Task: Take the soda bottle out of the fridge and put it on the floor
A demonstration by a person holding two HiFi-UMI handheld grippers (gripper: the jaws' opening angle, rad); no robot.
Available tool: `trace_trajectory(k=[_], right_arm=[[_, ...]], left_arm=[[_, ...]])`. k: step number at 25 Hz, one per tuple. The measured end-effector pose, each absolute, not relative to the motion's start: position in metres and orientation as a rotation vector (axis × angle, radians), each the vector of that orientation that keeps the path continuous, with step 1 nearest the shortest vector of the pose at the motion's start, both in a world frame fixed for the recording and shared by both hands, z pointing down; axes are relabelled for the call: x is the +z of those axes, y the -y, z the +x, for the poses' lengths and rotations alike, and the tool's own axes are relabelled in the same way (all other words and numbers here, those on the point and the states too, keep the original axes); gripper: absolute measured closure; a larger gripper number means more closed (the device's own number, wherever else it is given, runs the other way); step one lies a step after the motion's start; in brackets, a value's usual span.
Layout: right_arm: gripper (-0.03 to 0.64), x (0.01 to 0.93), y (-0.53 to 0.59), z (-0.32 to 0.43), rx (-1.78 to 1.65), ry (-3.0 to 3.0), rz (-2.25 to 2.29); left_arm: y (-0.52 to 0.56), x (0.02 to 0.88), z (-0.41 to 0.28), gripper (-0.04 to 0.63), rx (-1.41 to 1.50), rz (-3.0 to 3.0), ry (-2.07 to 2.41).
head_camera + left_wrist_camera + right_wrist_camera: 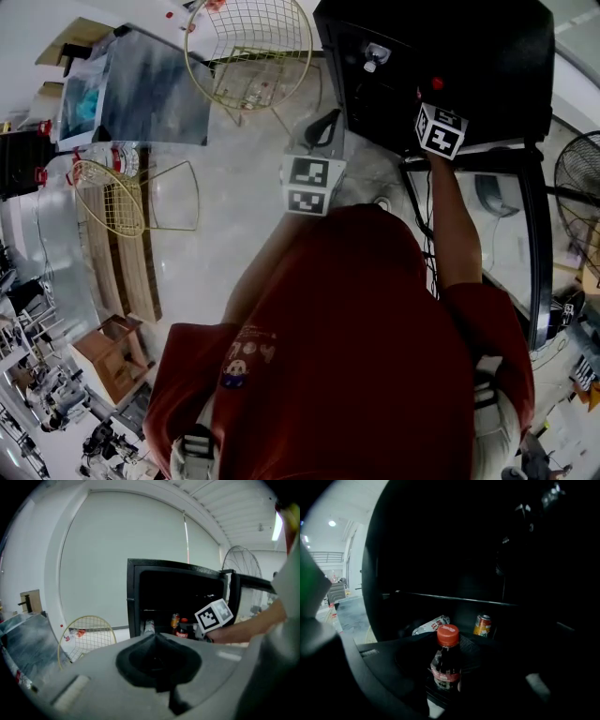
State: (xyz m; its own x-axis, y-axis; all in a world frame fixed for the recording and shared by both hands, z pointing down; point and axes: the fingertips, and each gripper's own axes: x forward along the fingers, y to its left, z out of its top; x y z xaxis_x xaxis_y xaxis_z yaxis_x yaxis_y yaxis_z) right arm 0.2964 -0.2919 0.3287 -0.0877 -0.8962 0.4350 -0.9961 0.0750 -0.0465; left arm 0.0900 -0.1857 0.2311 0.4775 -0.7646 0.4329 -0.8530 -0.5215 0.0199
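The soda bottle (446, 663), dark with a red cap, stands upright between the jaws of my right gripper (447, 681), which is shut on its body inside the black fridge (469, 47). In the head view its red cap (437, 83) shows just beyond the right gripper's (431, 96) marker cube. From the left gripper view the bottle (182, 629) sits at the fridge's (136, 597) lower shelf beside that cube. My left gripper (157, 639) hangs outside the fridge with its jaws together and nothing in them; the head view has the left gripper (323, 127) left of the fridge.
An orange can (482, 625) and a clear plastic bottle (429, 625) lying on its side rest behind the soda bottle. The fridge's glass door (487, 244) stands open at right. Two wire chairs (248, 47) (108, 202), a fan (577, 178) and a table (155, 89) surround the marble floor (234, 225).
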Motion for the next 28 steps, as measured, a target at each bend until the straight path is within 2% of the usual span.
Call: trace_trajectory(k=[28], right_arm=[[0.479, 0.259, 0.183, 0.243, 0.447, 2.229, 1.747]], left_arm=[[0.179, 0.236, 0.076, 0.595, 0.539, 2.461, 1.444]])
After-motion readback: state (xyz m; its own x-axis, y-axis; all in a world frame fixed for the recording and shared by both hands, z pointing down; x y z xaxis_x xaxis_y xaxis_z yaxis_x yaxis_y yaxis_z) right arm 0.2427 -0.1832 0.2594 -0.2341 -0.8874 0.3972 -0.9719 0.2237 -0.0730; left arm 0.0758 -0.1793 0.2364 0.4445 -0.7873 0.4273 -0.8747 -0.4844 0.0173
